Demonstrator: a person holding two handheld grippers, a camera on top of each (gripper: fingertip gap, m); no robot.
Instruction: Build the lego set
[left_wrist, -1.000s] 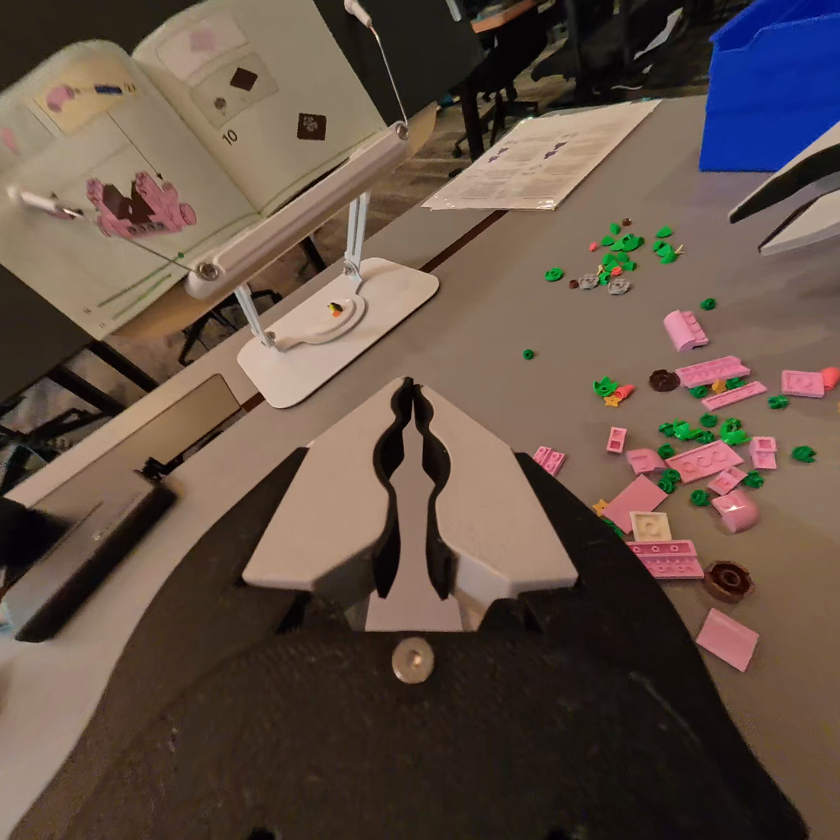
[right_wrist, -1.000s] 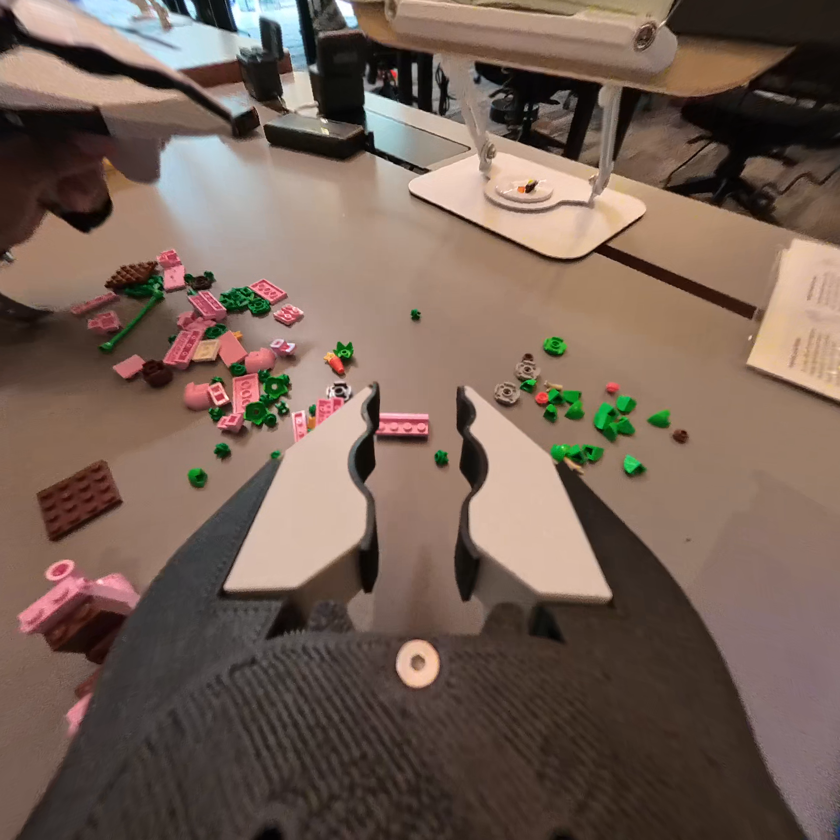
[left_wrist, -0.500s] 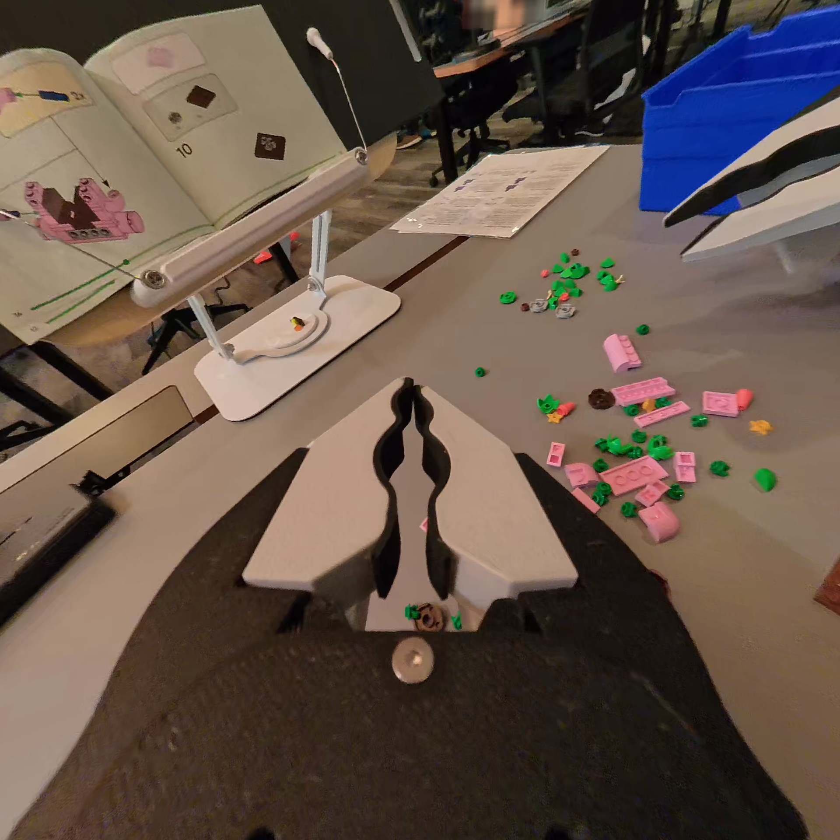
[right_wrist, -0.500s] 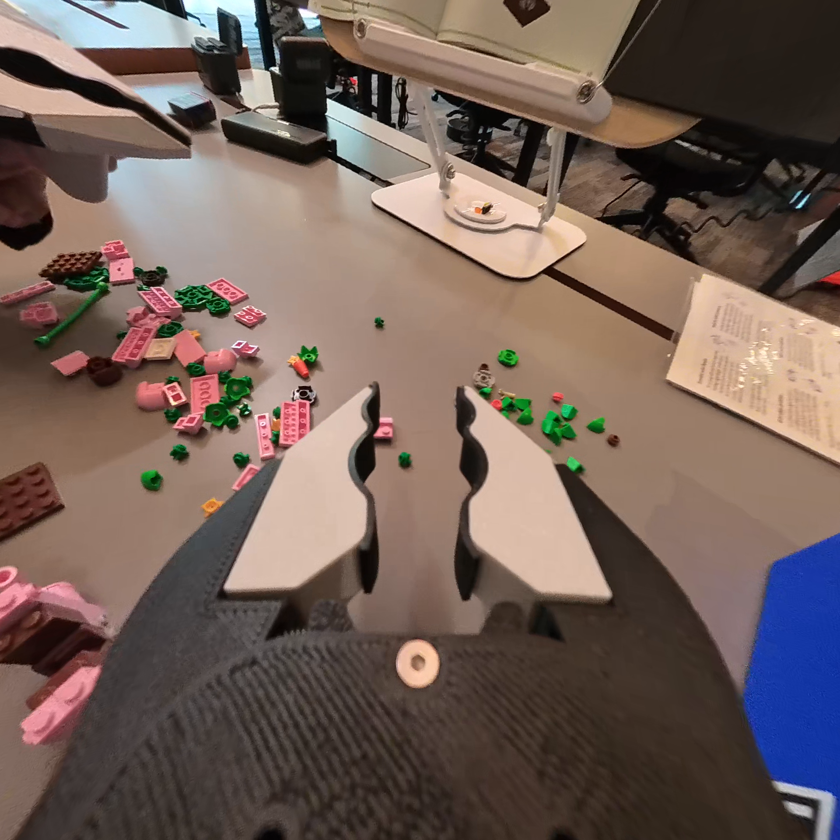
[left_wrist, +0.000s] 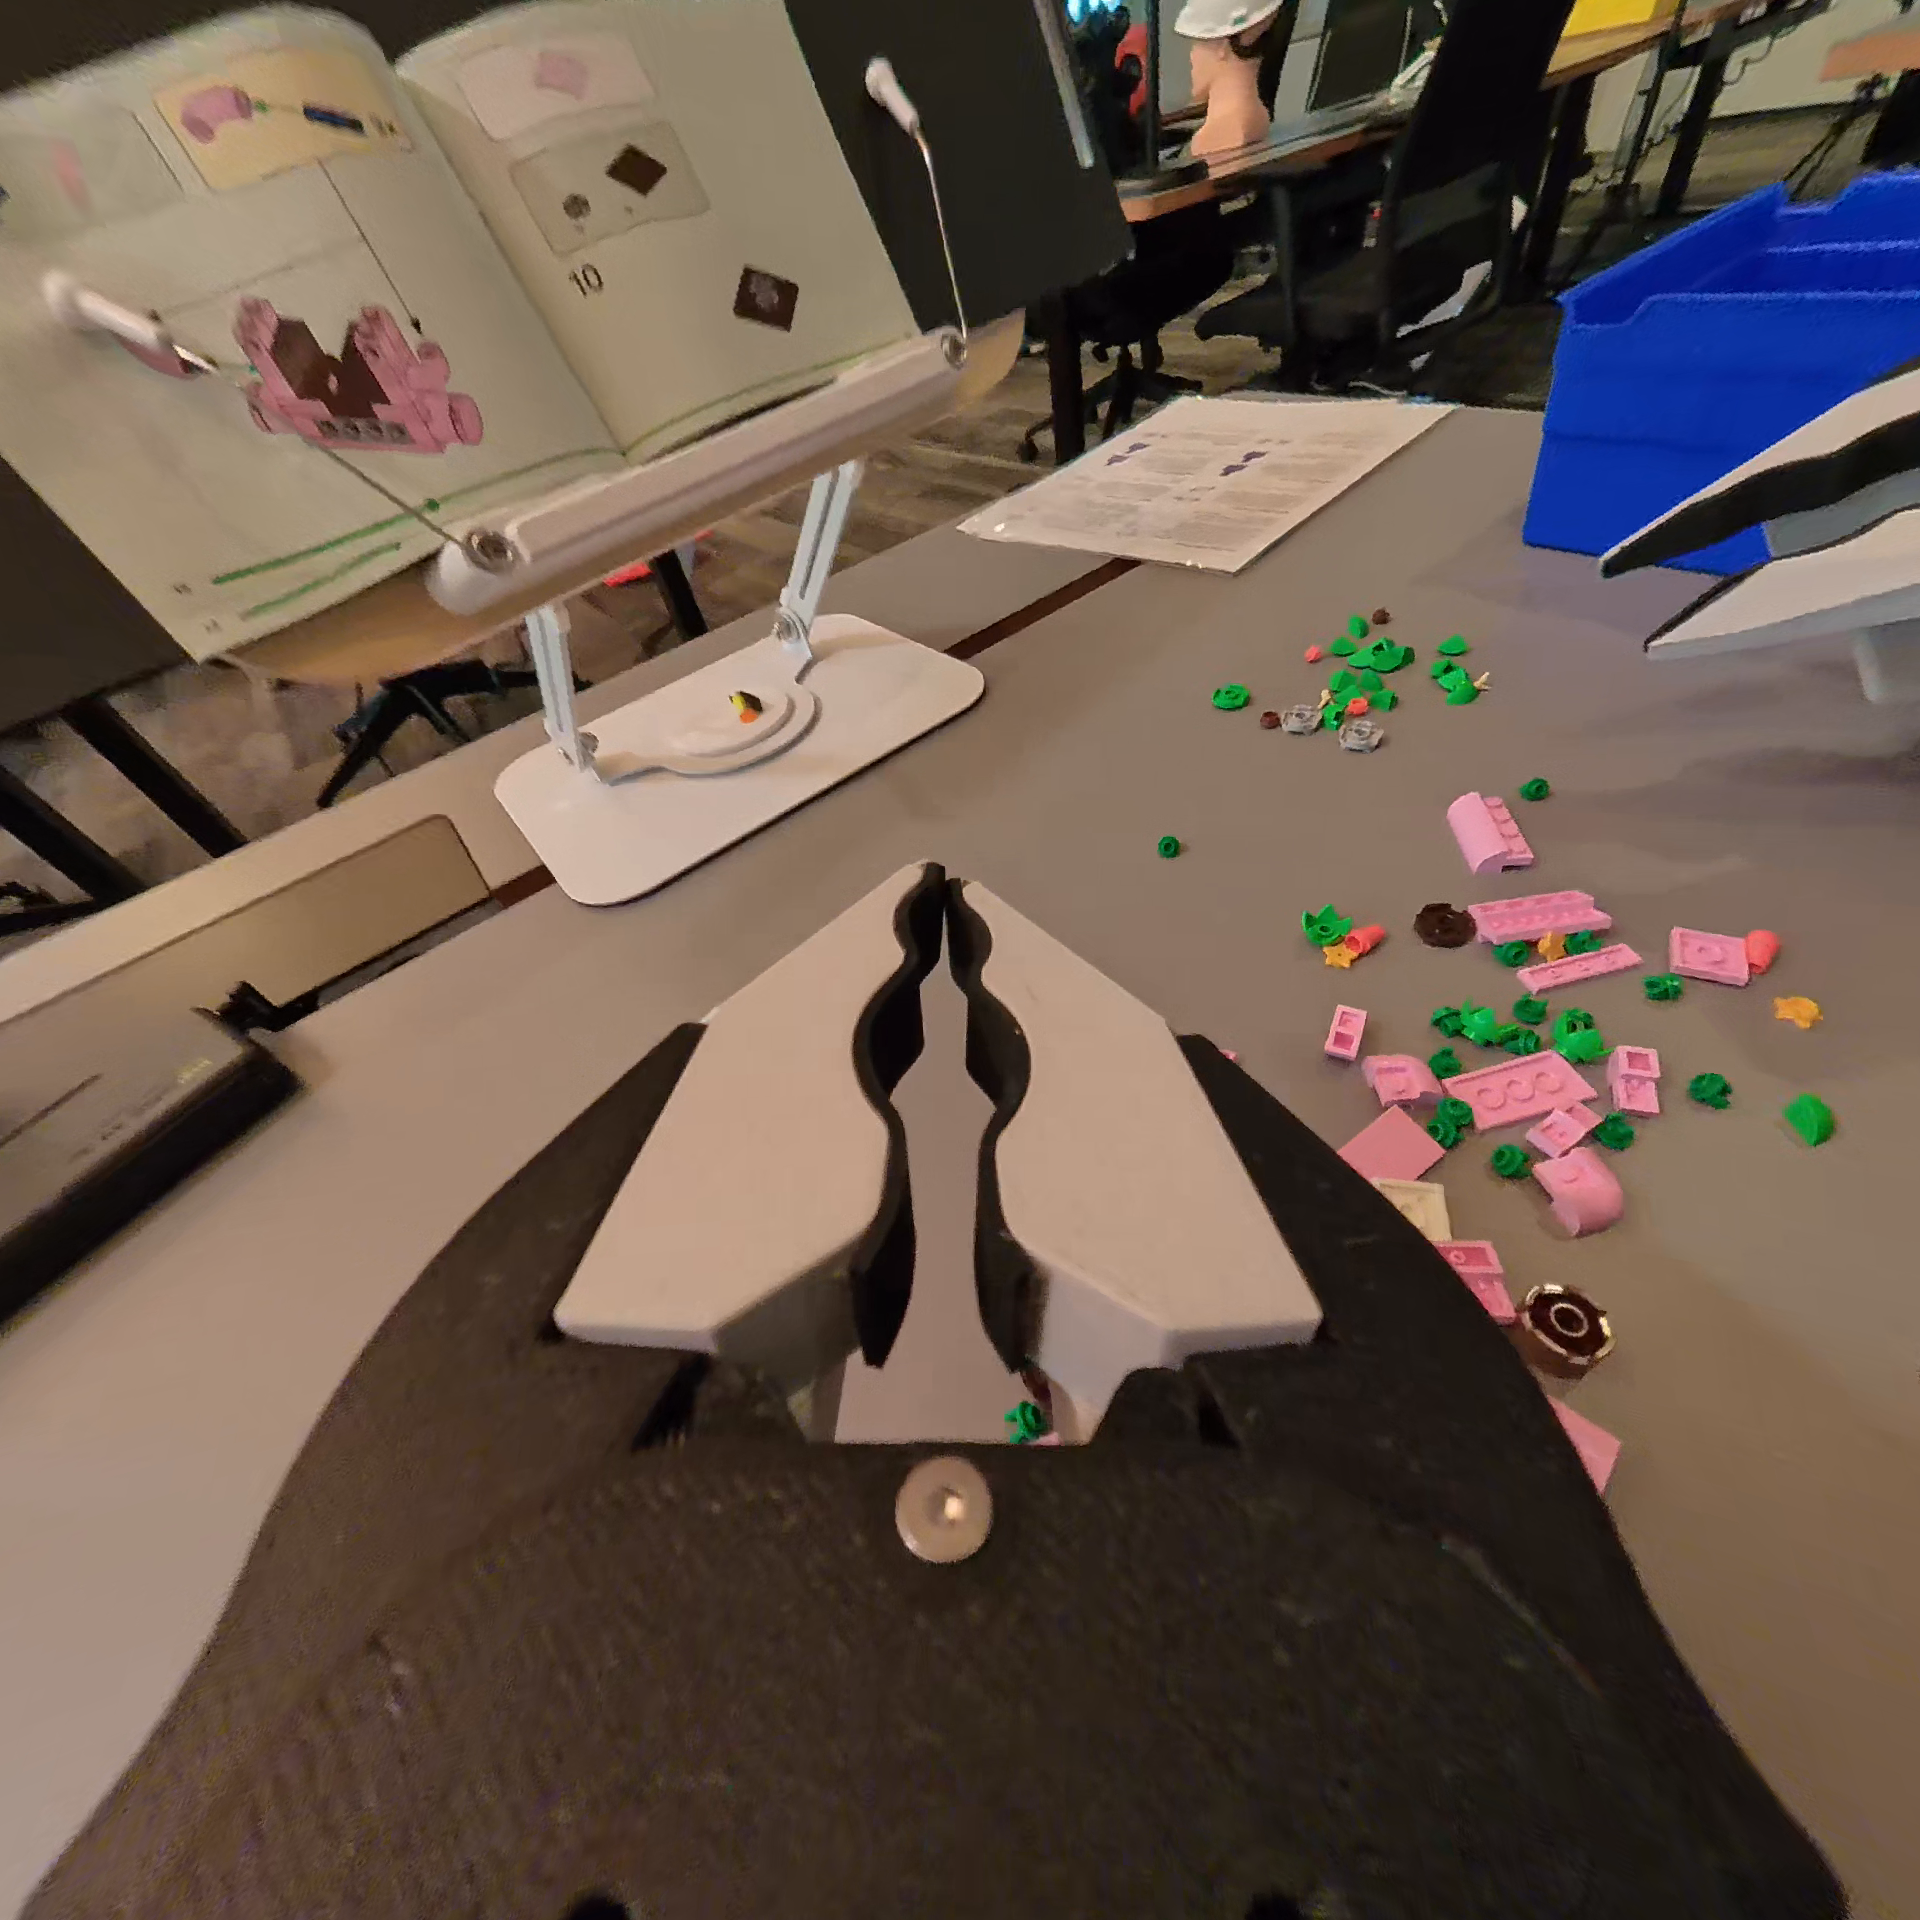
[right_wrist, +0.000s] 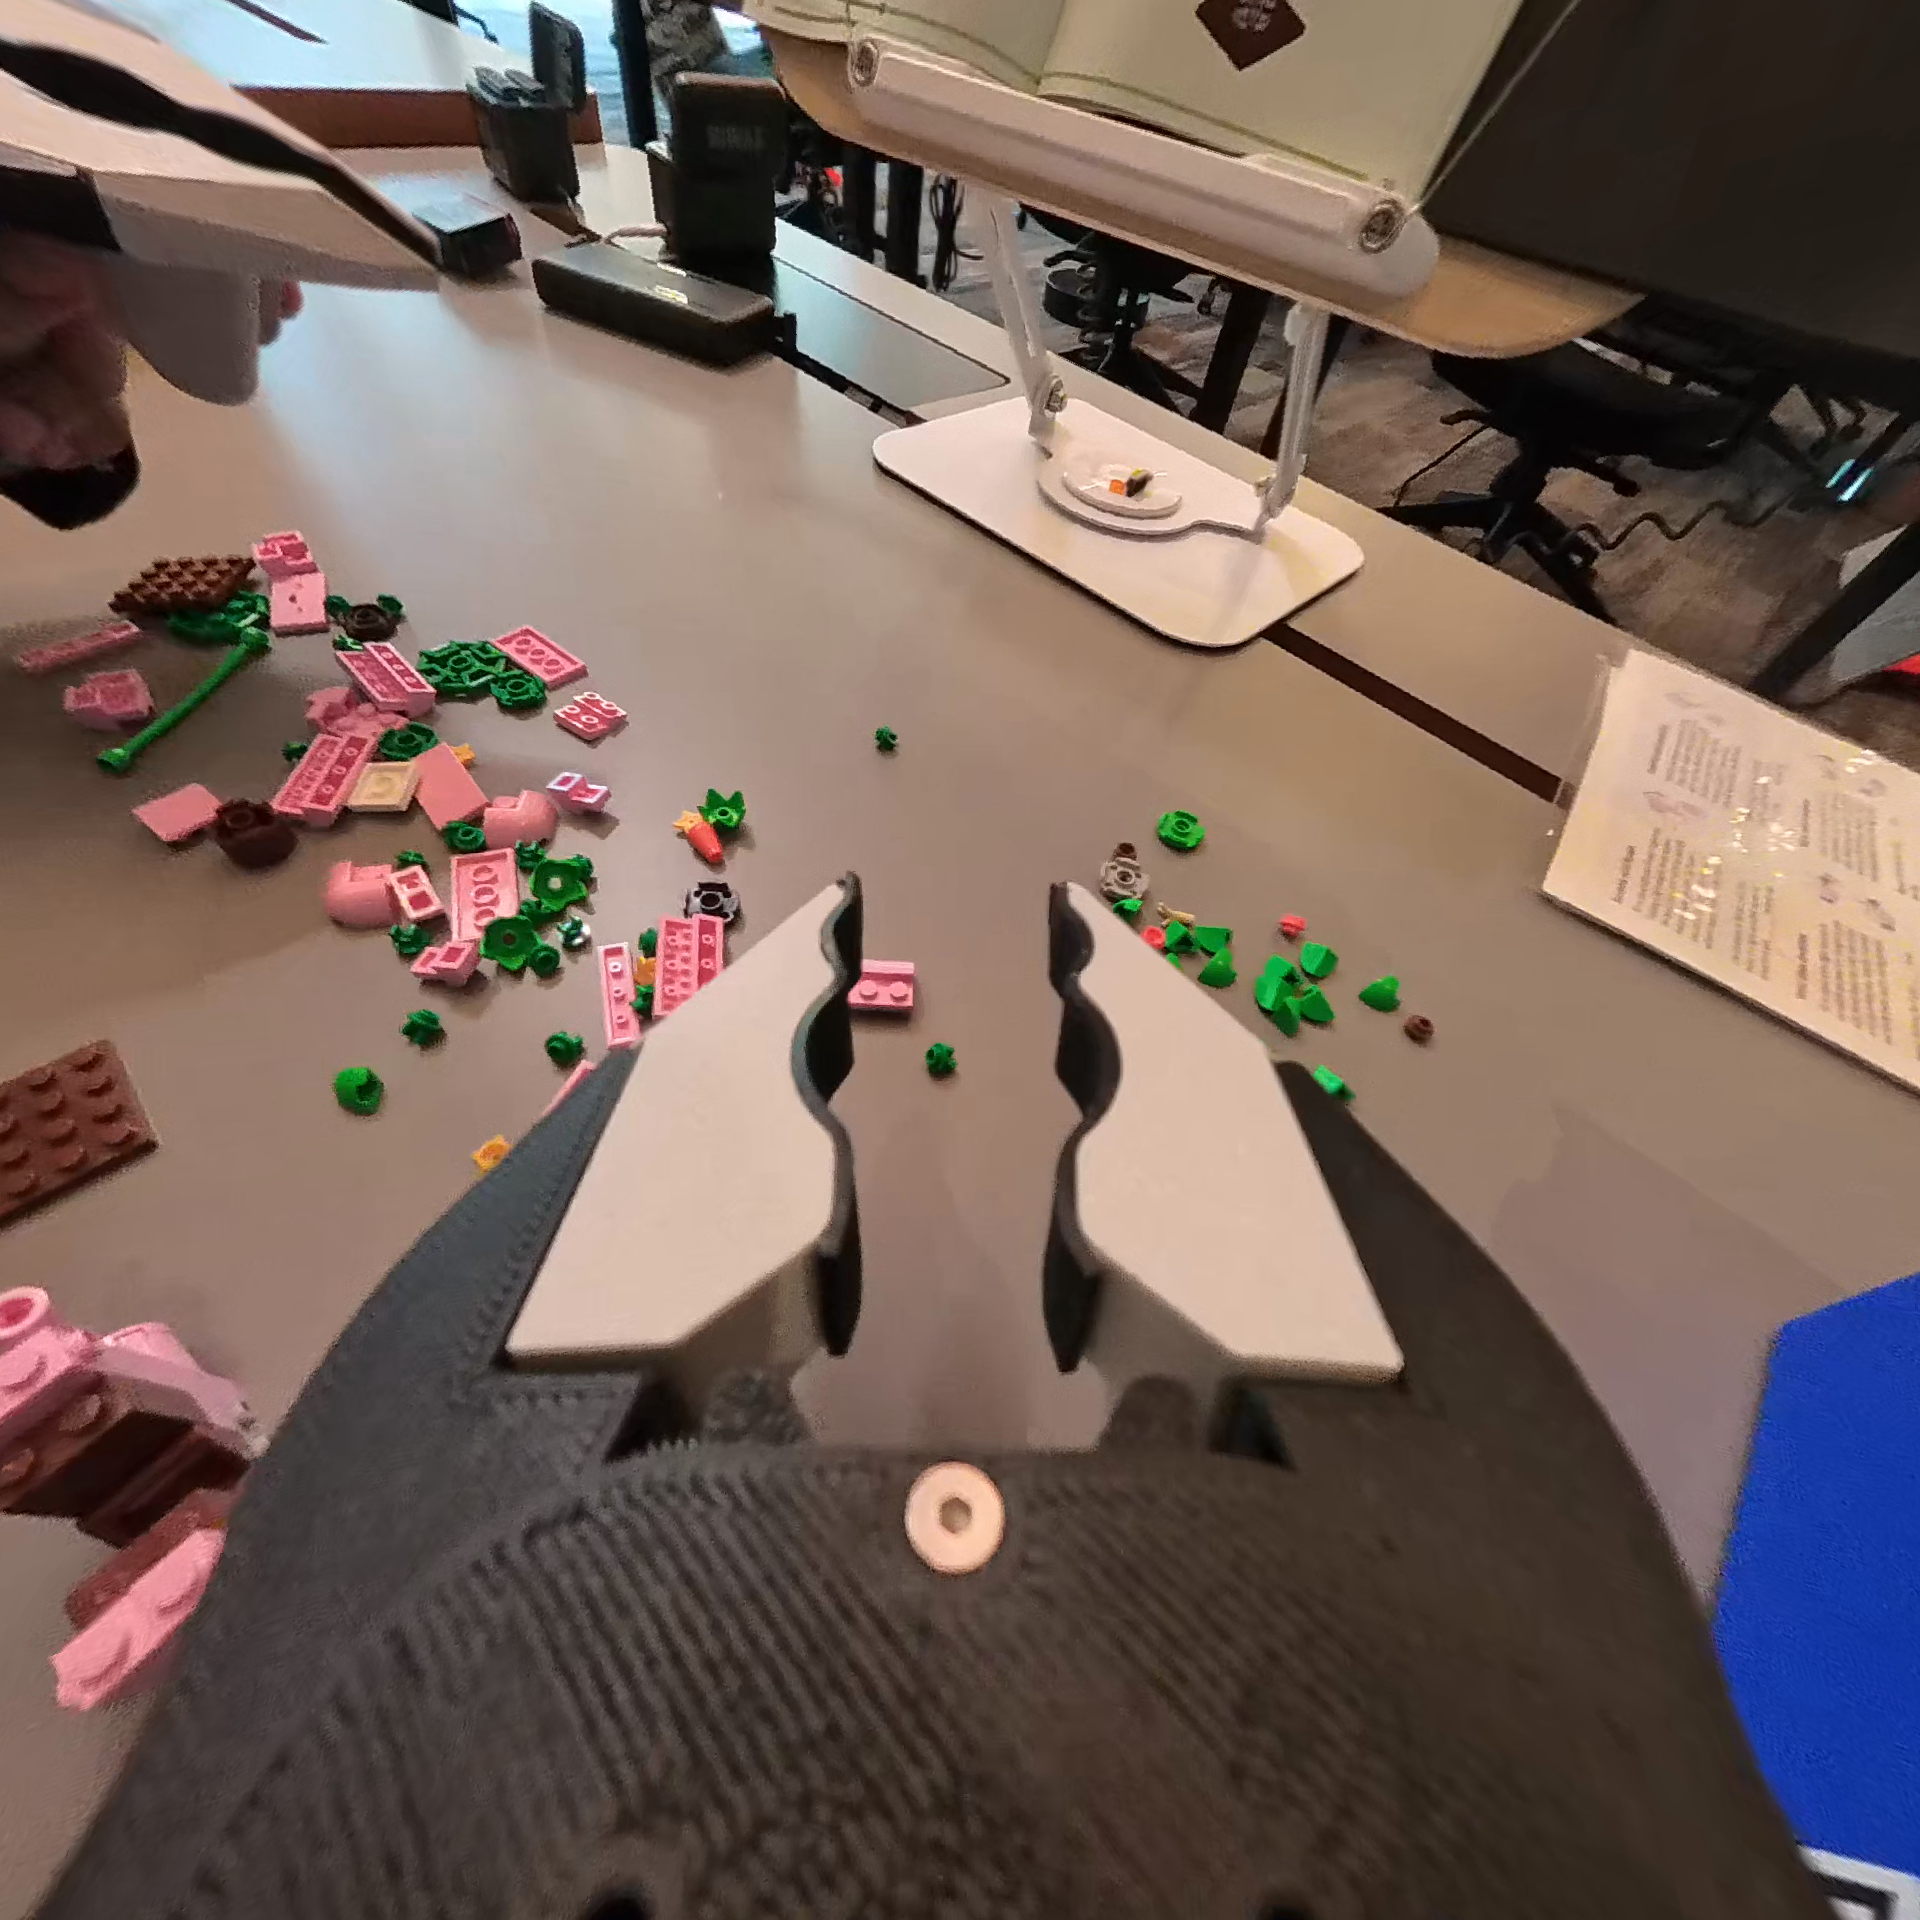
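Right wrist view showed the right gripper (right_wrist: 954, 899) above the grey tabletop (right_wrist: 727, 540), jaws spread and empty, a small pink plate (right_wrist: 883, 985) lying between its tips. Loose pink and green lego pieces (right_wrist: 436, 790) were scattered to its left, and a partly built pink-and-brown assembly (right_wrist: 99, 1423) sat at the lower left edge. The left gripper (left_wrist: 943, 896) had its jaws pressed together on nothing, pointing toward the instruction booklet (left_wrist: 436, 260) on its white stand (left_wrist: 748, 748); a blue bin (left_wrist: 1725, 343) stood beyond.

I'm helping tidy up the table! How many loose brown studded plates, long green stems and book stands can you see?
loose brown studded plates: 2
long green stem: 1
book stand: 1
Total: 4
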